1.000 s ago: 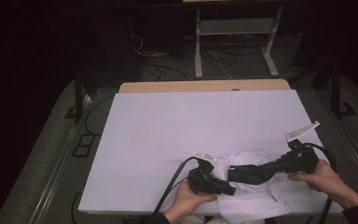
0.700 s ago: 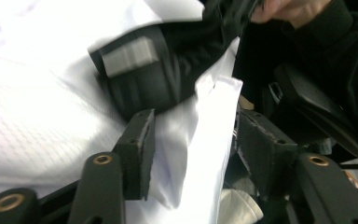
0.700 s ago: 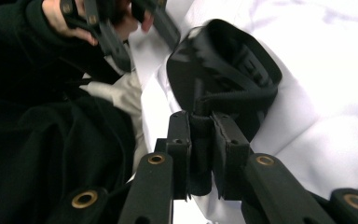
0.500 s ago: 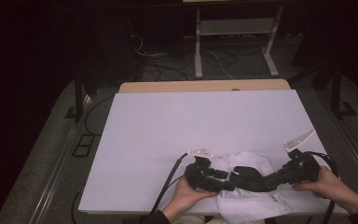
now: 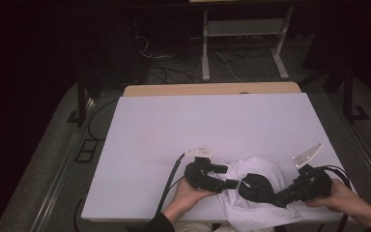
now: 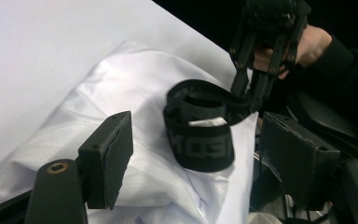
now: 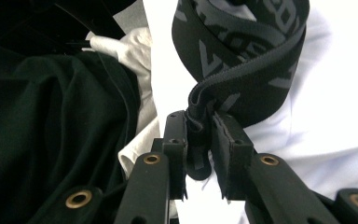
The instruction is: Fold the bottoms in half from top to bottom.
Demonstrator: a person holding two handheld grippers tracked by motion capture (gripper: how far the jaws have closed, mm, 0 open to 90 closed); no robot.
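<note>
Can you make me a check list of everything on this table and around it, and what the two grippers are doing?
Surface: white table top, wooden edge at the far side.
Job's things: white cloth crumpled at the near edge; black printed band looped on top of it.
Clutter: nothing seen.
Grippers: left gripper open, its jaws have just been opening, nothing pinched between them; right gripper shut on the black printed band.
Cables: a black cable trails from the left gripper over the table; more cables lie on the floor behind.
Surroundings: dark room, grey metal stand behind the table.
</note>
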